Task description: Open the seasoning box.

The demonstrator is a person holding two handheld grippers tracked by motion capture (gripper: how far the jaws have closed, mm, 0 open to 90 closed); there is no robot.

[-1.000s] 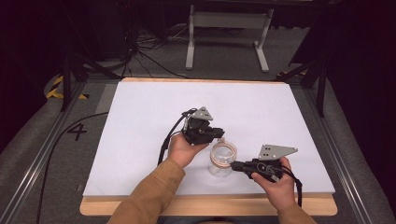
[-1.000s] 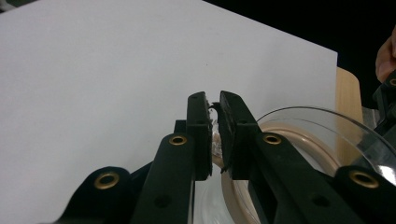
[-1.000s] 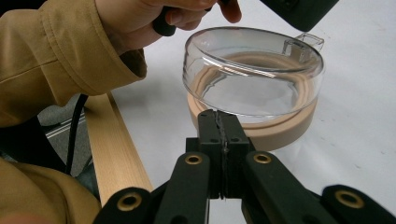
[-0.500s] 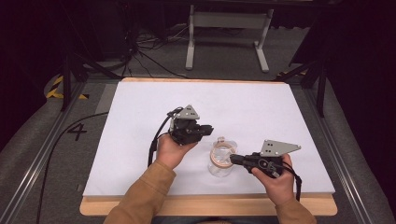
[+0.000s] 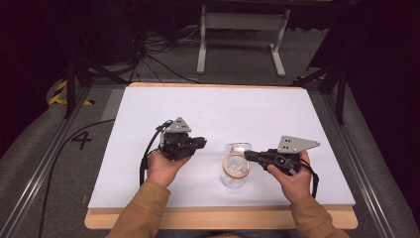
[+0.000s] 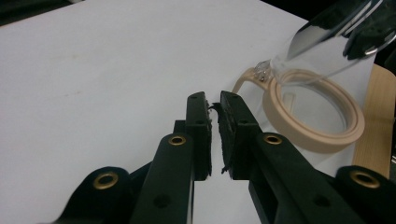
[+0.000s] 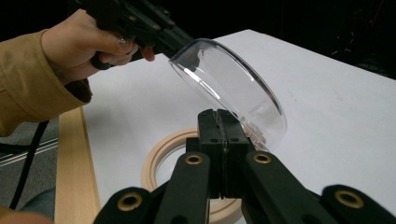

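Note:
A small clear container with a beige ring rim (image 5: pixel 236 165) stands on the white table near the front. Its clear domed lid (image 7: pixel 233 88) is tilted up on edge above the ring (image 7: pixel 156 161). My right gripper (image 7: pixel 218 114) is shut on the lid's near edge, and in the high view it (image 5: pixel 246 155) reaches in from the right. My left gripper (image 5: pixel 202 143) hovers a hand's width left of the container. Its jaws (image 6: pixel 213 100) stand a narrow slit apart with nothing between them. The ring (image 6: pixel 313 135) and the raised lid (image 6: pixel 322 51) lie off to their right.
The white table top (image 5: pixel 223 109) ends in a wooden front edge (image 5: pixel 223 218). A black cable (image 5: pixel 145 161) trails from the left gripper. Beyond the table stand a grey metal frame (image 5: pixel 242 22) and floor cables.
My left hand has drawn away to the left from the container. My right gripper has stayed at the container's right side and lifted slightly with the lid.

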